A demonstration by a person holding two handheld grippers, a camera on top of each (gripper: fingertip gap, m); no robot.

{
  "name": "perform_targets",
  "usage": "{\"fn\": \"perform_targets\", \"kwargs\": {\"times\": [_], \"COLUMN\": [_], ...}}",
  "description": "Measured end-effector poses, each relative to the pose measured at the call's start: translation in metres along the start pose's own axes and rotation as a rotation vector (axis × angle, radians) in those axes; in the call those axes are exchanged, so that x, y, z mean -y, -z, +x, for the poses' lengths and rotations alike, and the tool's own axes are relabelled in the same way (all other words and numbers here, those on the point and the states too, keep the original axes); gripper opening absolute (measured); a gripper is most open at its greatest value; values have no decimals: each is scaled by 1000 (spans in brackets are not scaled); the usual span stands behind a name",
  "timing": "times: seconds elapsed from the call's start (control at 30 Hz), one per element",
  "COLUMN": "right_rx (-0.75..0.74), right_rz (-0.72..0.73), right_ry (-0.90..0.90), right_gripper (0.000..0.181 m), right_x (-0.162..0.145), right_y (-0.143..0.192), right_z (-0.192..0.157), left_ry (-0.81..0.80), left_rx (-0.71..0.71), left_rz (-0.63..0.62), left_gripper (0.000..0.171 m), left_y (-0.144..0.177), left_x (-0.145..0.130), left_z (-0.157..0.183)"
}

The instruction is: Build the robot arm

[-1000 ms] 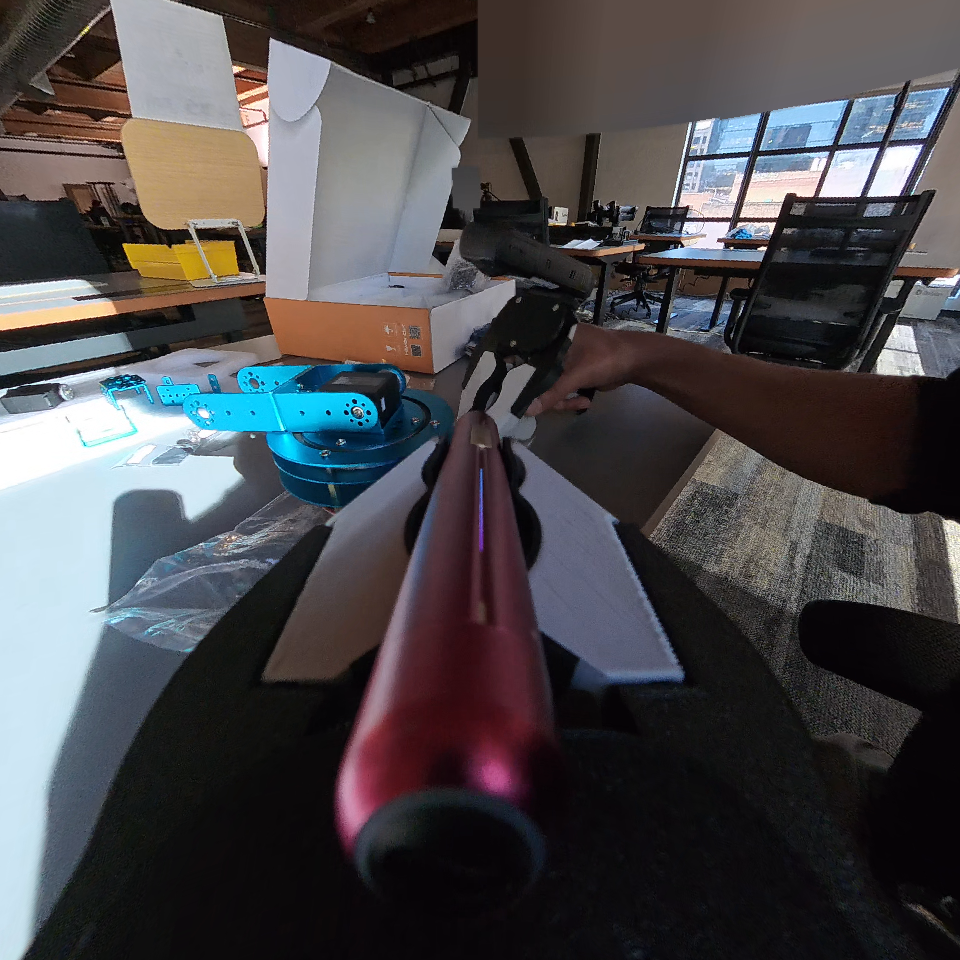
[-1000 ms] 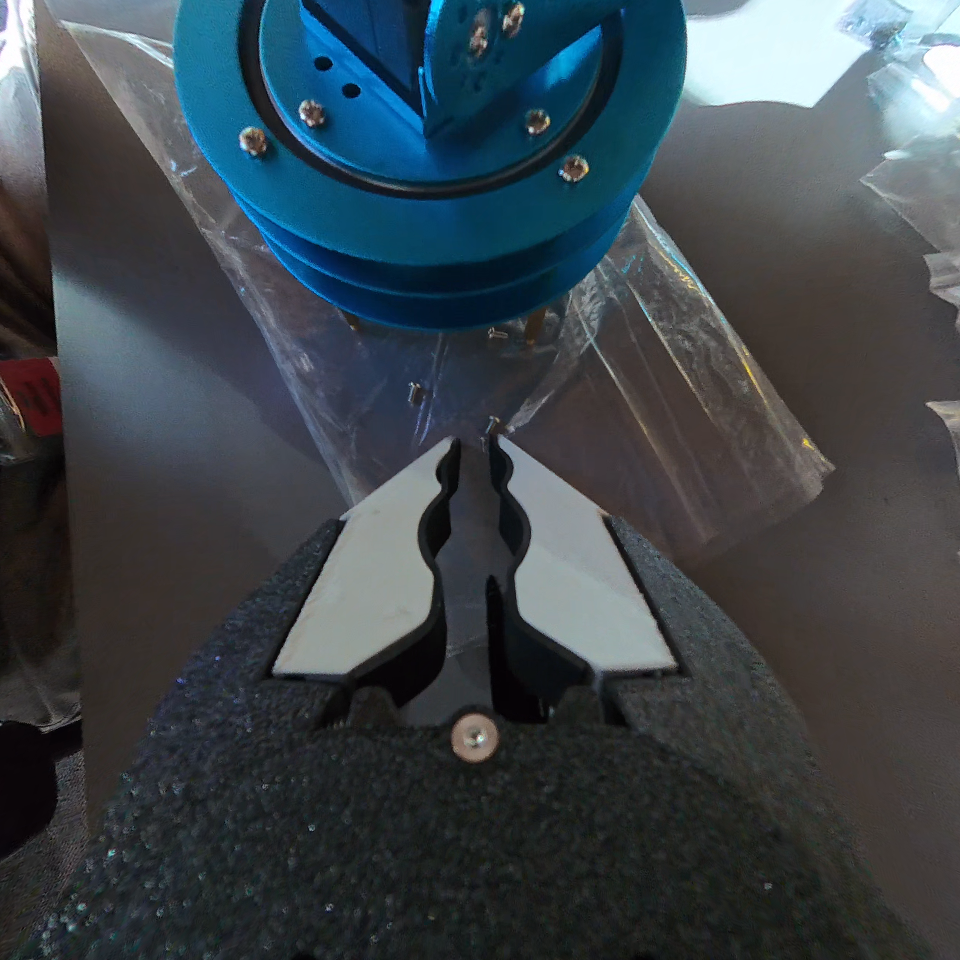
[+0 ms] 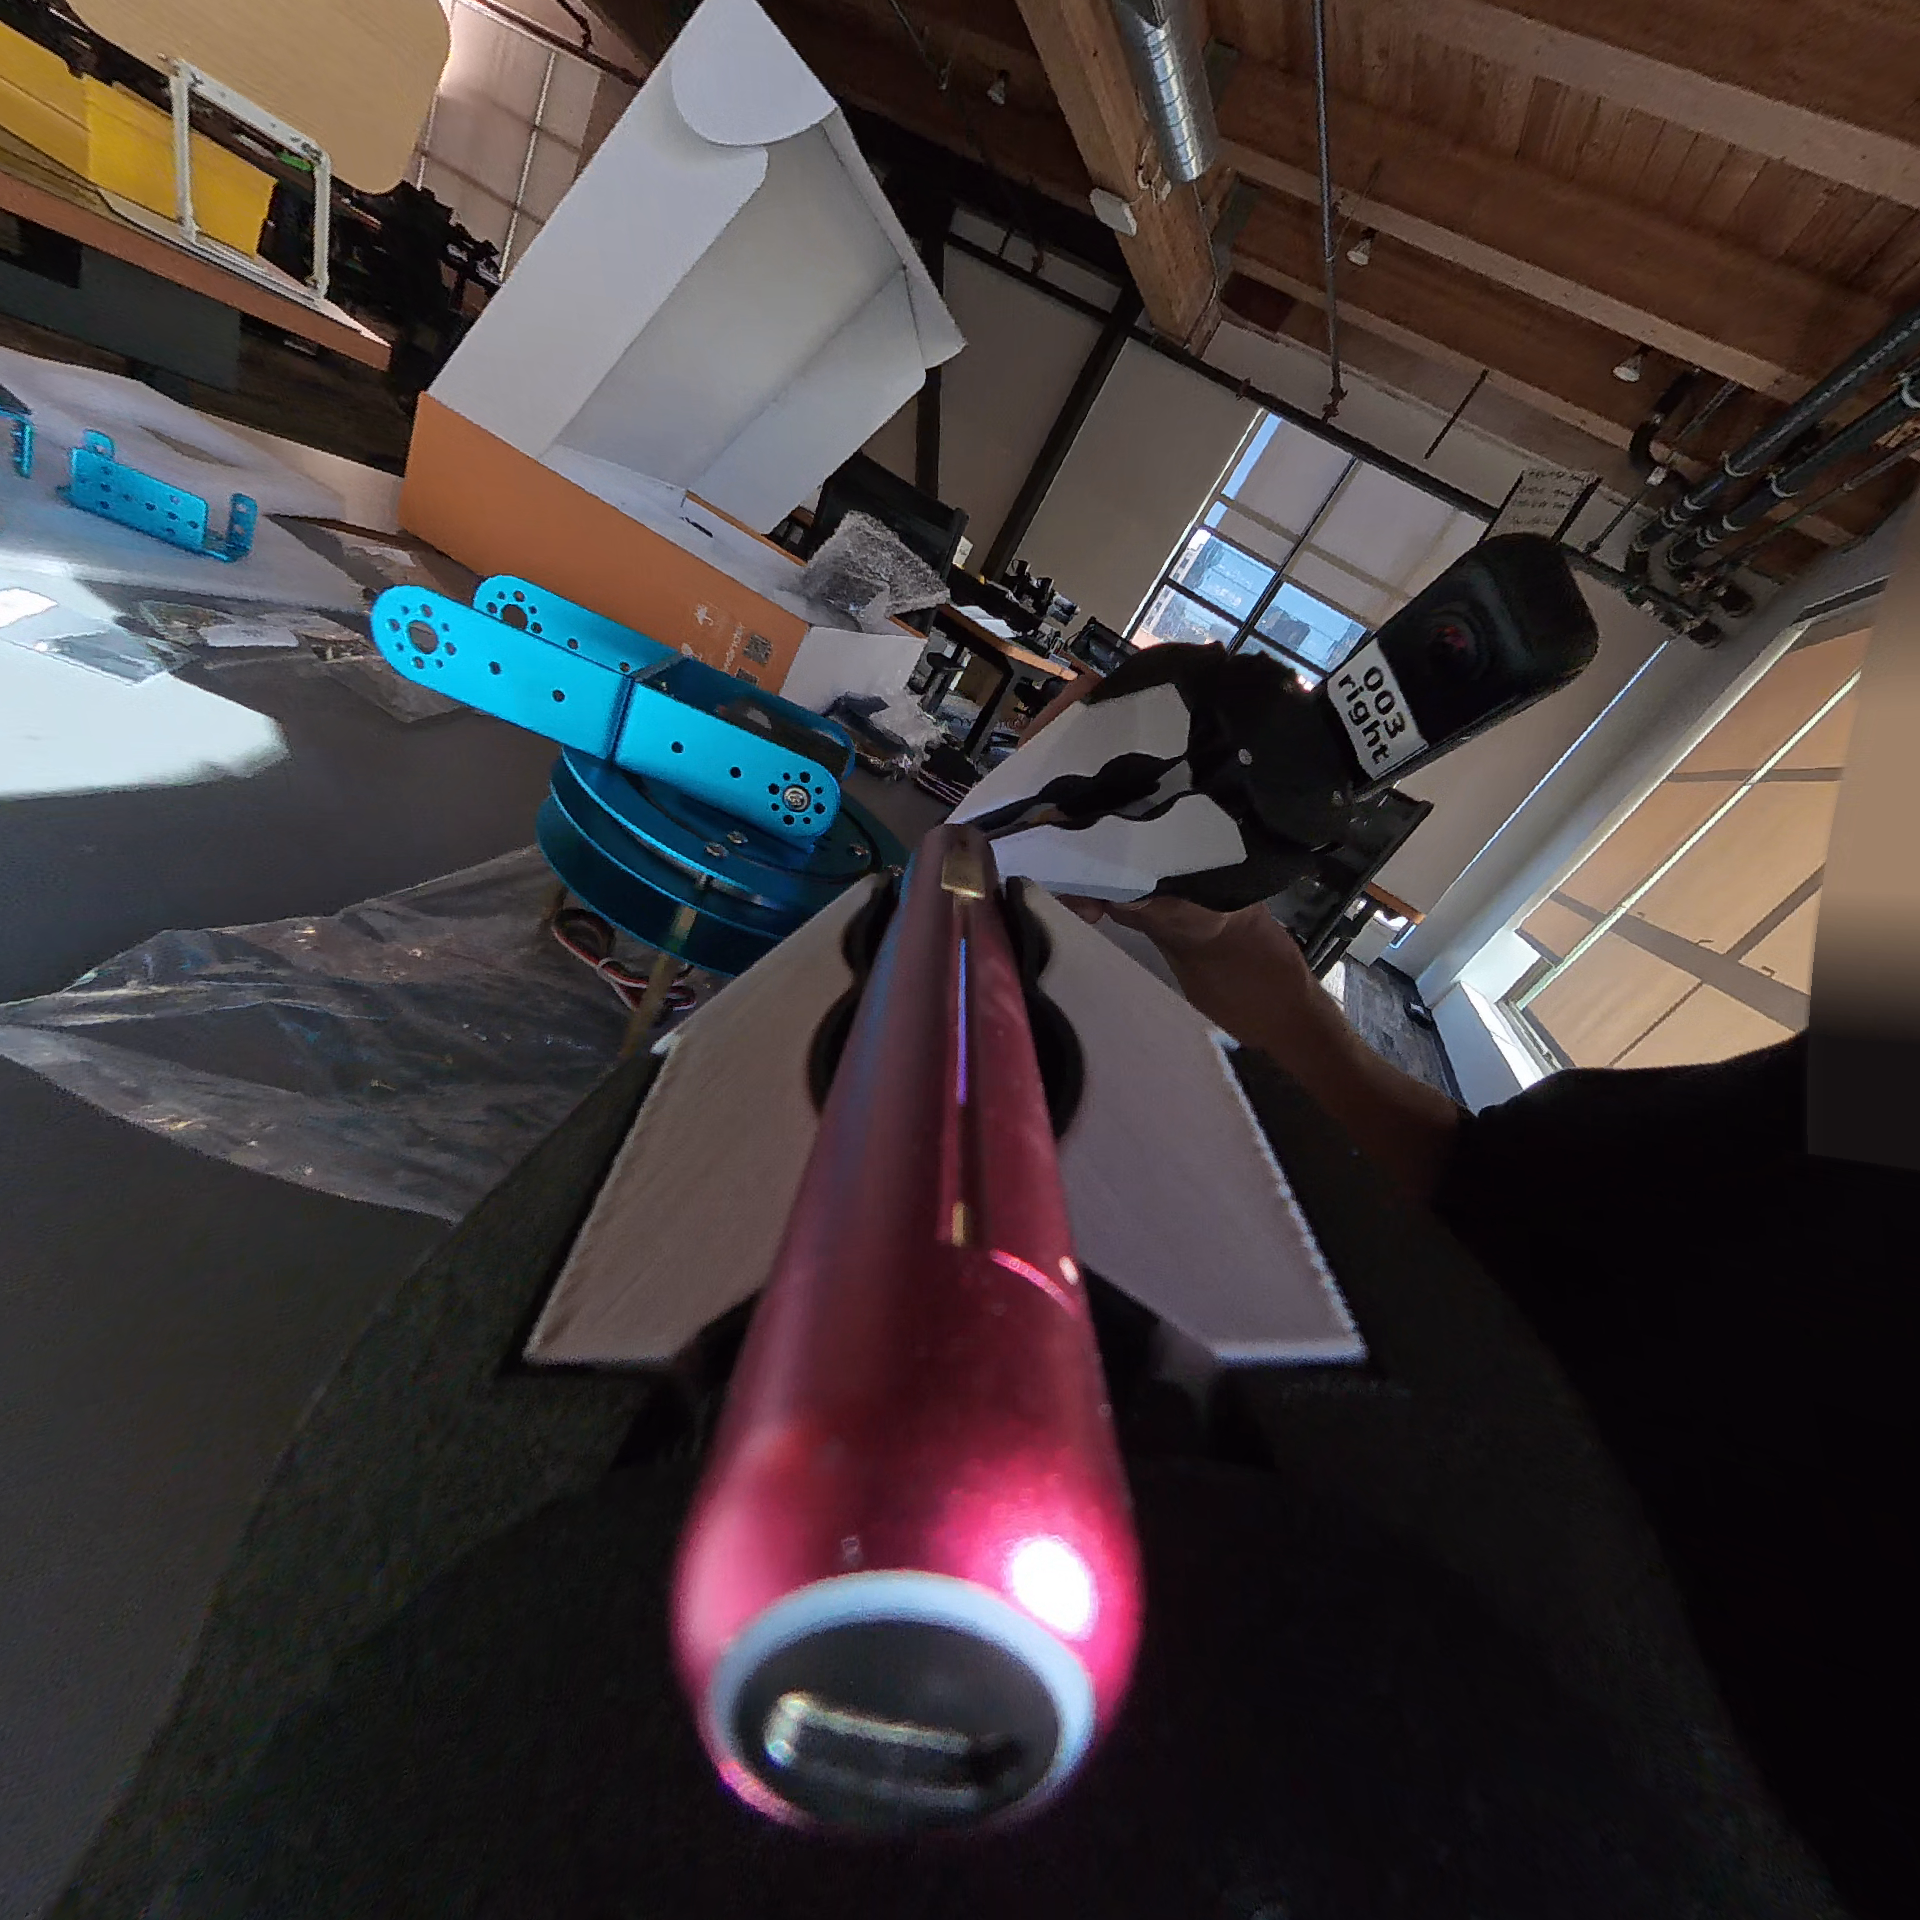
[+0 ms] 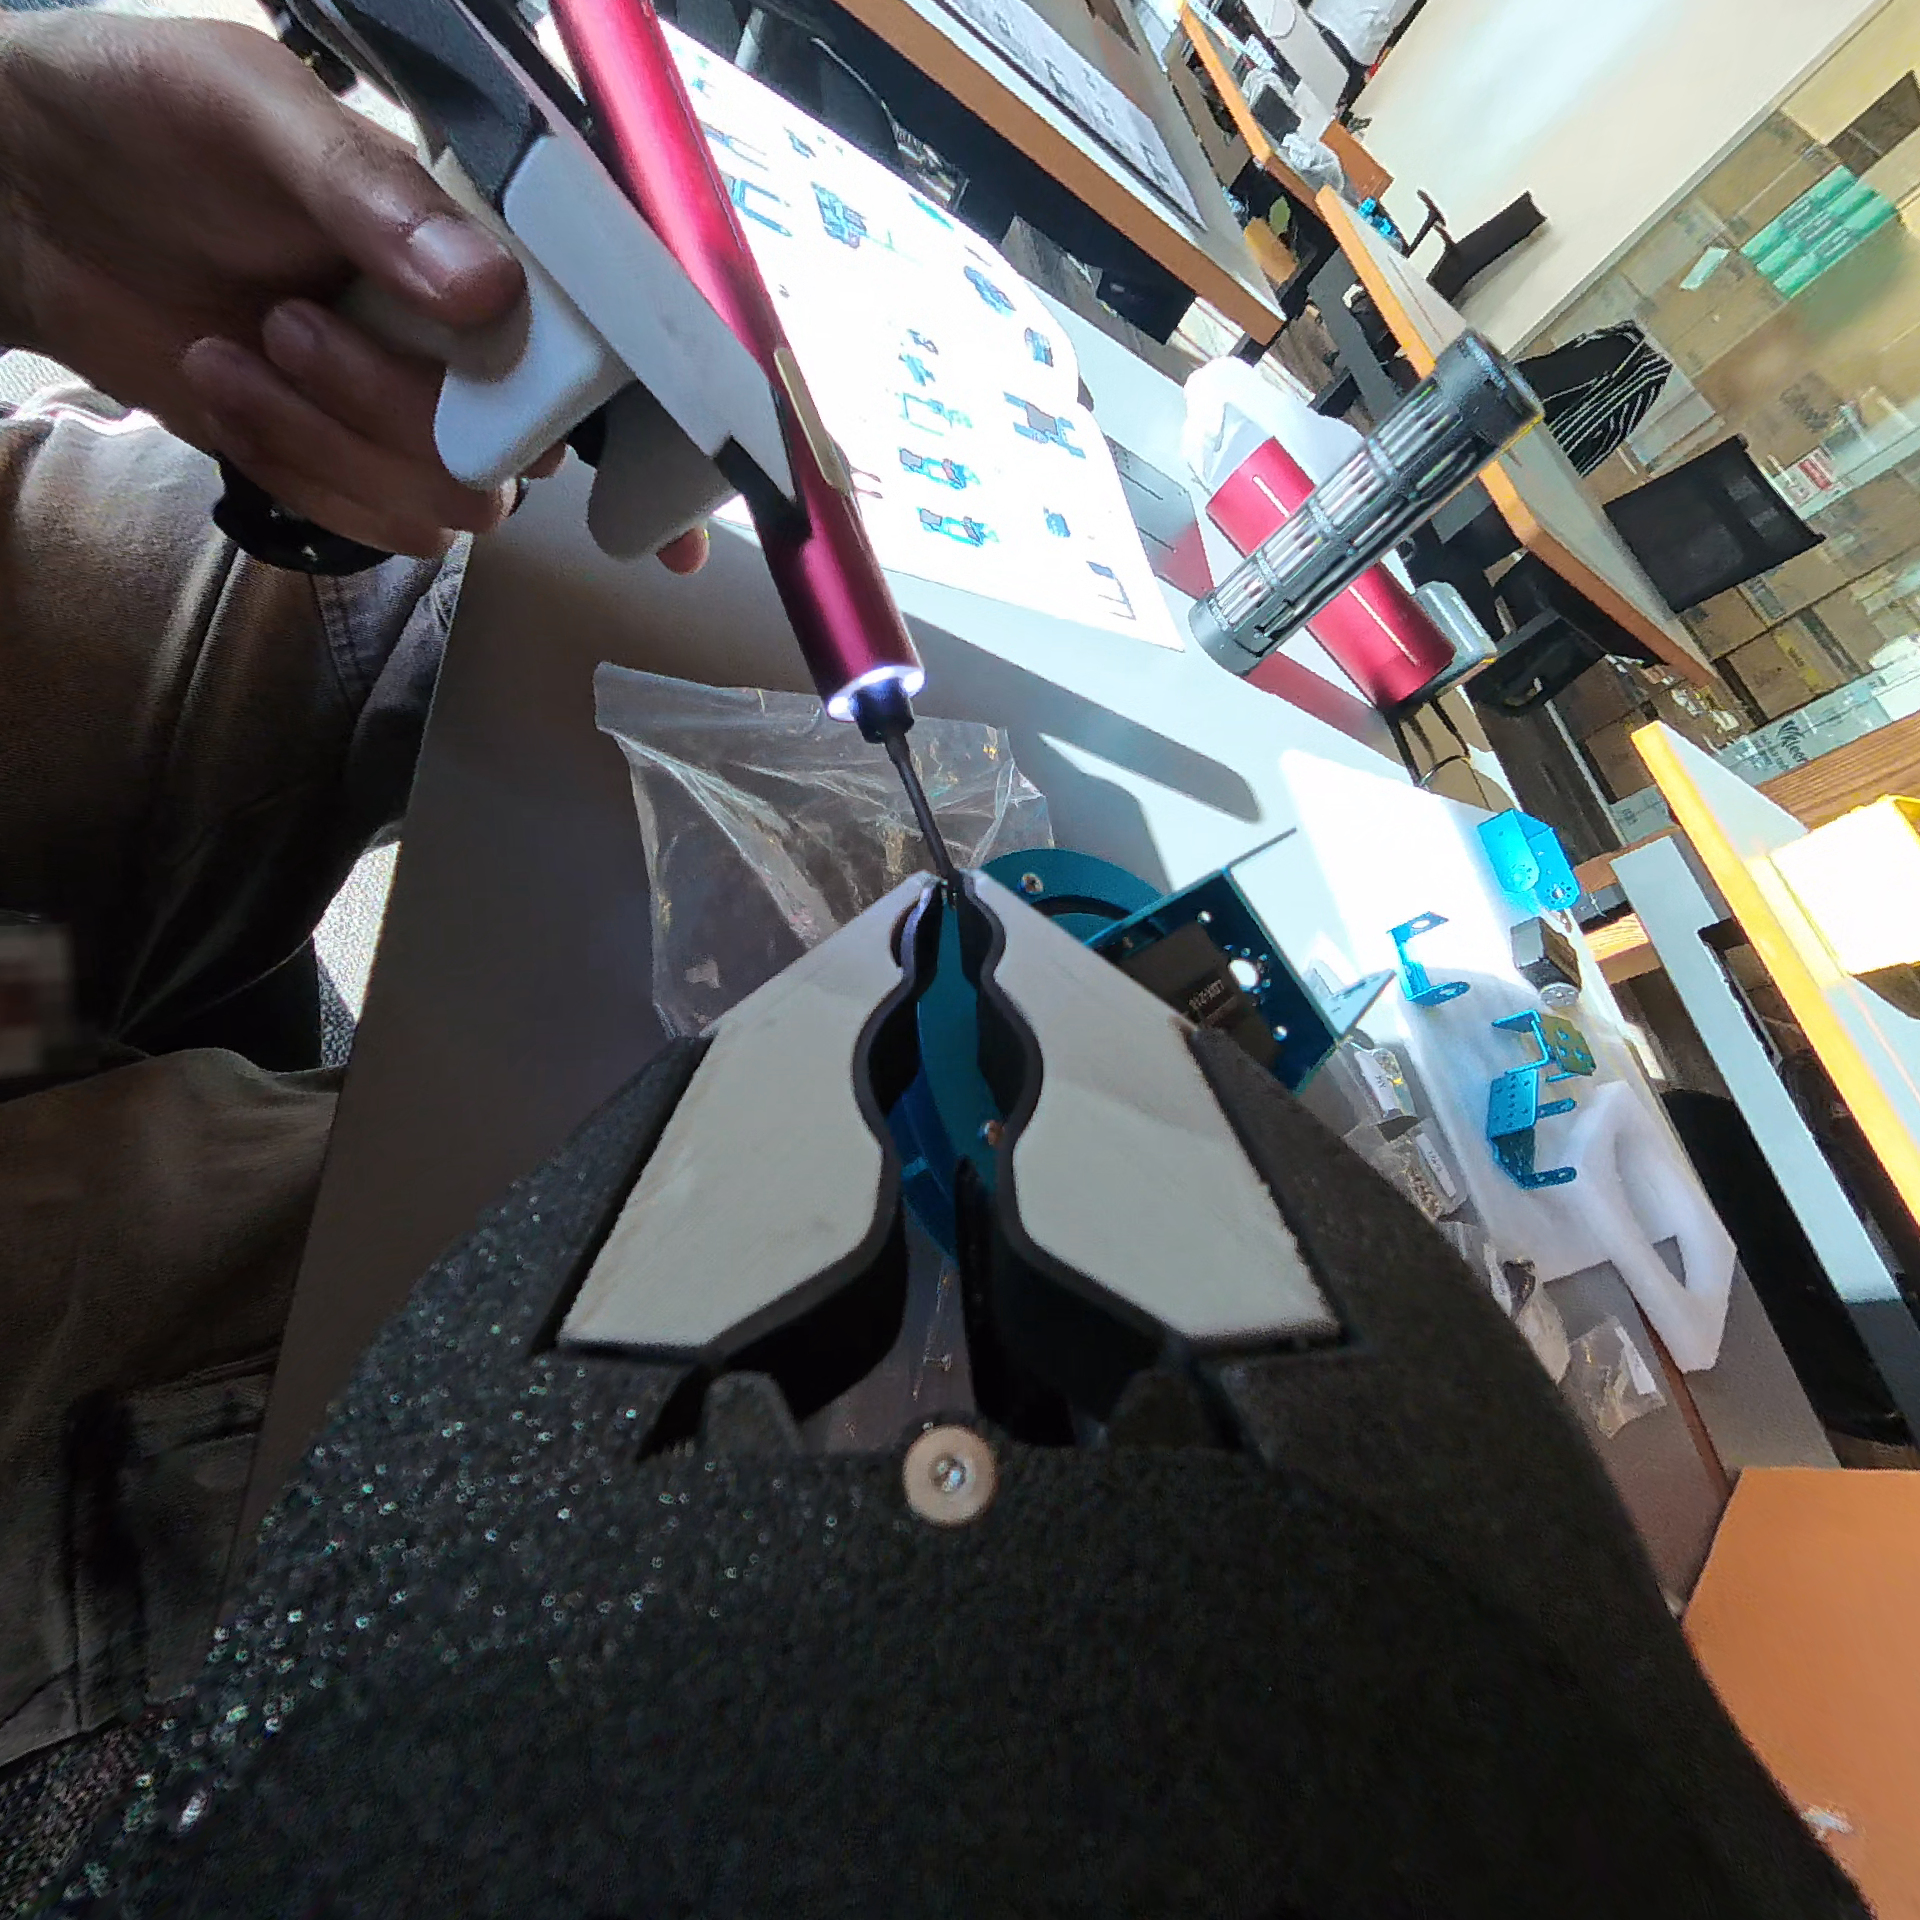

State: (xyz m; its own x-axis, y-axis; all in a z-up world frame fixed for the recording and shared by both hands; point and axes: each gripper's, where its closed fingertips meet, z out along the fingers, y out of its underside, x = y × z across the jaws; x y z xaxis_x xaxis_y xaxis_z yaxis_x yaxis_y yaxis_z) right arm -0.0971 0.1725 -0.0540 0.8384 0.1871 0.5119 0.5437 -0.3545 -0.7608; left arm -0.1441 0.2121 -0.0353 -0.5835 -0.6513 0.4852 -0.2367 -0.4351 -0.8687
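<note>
Dark tabletop; red screwdriver clamped in left claw.

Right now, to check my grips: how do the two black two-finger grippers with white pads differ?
The left gripper is clamped round a red metal pen-shaped screwdriver; the right gripper has its tips closed, nothing visible between them. The left gripper tilts downward; the right gripper's tips meet the screwdriver's bit by the blue round metal base. Both are hand-held.

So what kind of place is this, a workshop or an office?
Probably an open-plan office used as a workbench: rows of desks near big windows, exposed ceiling beams, and a table strewn with blue metal brackets and an assembly sheet.
</note>
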Motion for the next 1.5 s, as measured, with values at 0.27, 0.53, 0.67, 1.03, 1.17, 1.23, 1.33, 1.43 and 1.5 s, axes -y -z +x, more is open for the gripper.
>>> {"fn": "perform_targets", "kwargs": {"times": [0.27,0.53,0.67,1.03,1.17,1.23,1.33,1.43,1.5], "right_rx": [11,13,13,-15,-16,-18,-15,-15,-19], "right_rz": [-22,-28,-28,-69,-72,-80,-76,-71,-72], "right_ry": [15,19,21,114,94,96,97,99,99], "right_gripper": [1,1,1,2,2,2,2,1,2], "right_x": [2,2,4,3,-2,-4,-4,-1,-1], "right_y": [-6,-9,-9,-10,-9,-9,-10,-10,-10], "right_z": [-1,-1,-2,-7,-6,-6,-6,-7,-7], "left_ry": [-5,-12,-14,0,-11,-5,-17,-15,-16], "left_rx": [12,26,26,45,60,50,55,51,52], "left_rz": [9,5,10,-36,-28,-20,-33,-35,-32], "left_gripper": [21,21,21,20,20,20,20,20,20], "left_y": [6,9,9,6,9,9,8,7,7], "left_x": [1,-1,1,-5,-3,-1,-3,-4,-3], "left_z": [-4,-6,-6,-6,-7,-4,-3,-3,-3]}}
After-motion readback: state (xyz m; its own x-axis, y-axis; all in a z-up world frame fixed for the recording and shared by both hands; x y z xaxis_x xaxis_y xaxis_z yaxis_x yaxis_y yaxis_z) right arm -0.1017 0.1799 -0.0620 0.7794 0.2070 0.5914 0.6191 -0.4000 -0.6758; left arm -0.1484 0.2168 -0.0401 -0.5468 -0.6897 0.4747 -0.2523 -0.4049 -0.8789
